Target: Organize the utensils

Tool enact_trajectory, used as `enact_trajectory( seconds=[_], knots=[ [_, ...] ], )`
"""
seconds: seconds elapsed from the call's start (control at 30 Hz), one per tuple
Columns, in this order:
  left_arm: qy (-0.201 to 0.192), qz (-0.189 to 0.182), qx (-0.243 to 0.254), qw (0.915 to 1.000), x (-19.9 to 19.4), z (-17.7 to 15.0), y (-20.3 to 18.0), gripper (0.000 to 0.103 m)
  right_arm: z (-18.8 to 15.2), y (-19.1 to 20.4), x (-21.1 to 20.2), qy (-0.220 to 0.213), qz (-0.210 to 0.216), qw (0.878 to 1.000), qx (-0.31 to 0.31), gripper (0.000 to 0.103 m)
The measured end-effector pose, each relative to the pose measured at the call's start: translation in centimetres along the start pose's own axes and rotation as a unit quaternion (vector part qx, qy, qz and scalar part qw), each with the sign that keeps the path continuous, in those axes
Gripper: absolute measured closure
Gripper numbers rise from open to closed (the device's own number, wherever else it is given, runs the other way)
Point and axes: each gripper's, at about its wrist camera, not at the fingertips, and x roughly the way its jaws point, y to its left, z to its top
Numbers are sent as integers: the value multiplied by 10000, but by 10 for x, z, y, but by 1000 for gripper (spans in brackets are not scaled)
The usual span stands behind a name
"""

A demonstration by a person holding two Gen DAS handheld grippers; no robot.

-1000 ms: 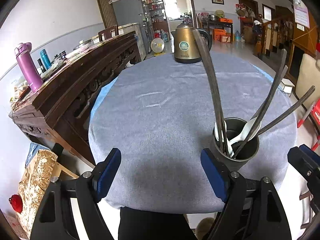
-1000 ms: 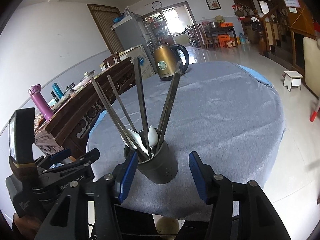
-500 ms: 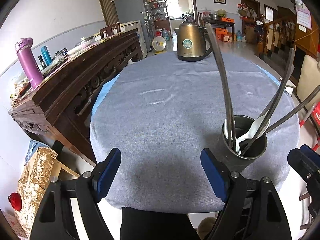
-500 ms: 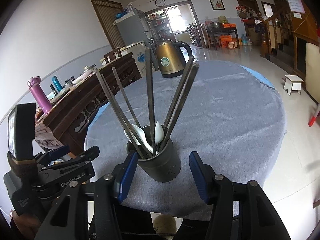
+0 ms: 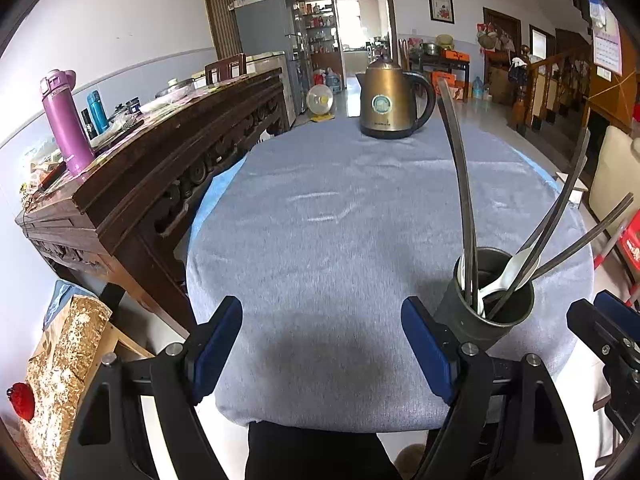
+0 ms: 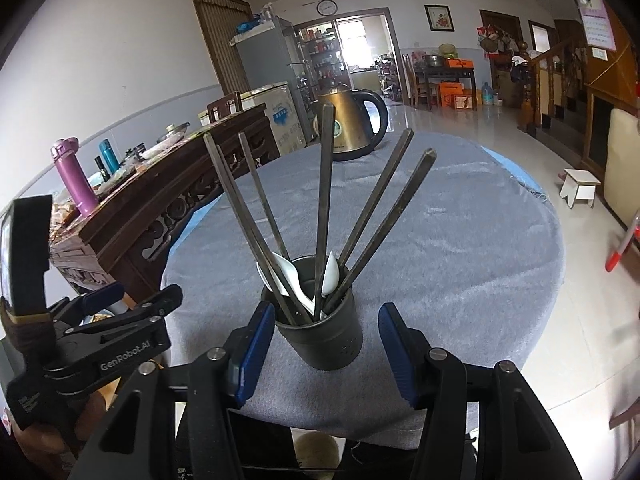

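Plainly "GenRobot.AI" on left gripper (image 6: pixel 132 304)

Kettle (image 5: pixel 387 101), purple flask (image 5: pixel 66 122), sideboard (image 5: pixel 152 168)

a lived-in home: fridge (image 6: pixel 262 60), carved sideboard (image 5: pixel 160 168), kettle (image 5: pixel 390 98) on a cloth-covered dining table (image 5: pixel 340 220), wall clock (image 6: pixel 327 7).

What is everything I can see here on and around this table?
holder: one, dark grey, near table edge, between the right gripper's fingers
chopsticks: five, dark, standing in the holder
spoons: two, white, in the holder
kettle: one, bronze, far side of table
cloth: one, grey-blue, covering the table
sideboard: one, dark wood, left of table
bottle: one, purple, on the sideboard
left gripper: black with blue pads, open, empty
right gripper: black with blue pads, open around the holder
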Motion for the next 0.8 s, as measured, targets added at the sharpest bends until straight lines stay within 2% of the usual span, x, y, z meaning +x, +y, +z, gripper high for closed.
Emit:
enact_trajectory(
  seconds=[0.43, 0.8],
  knots=[
    [-36, 55, -13, 10000, -7, -2, 16, 21, -1, 15, 0, -21, -36, 9999, -99, 45],
    [-135, 168, 46, 9998, -25, -1, 16, 21, -3, 9, -13, -191, 87, 9998, -33, 44]
  ],
)
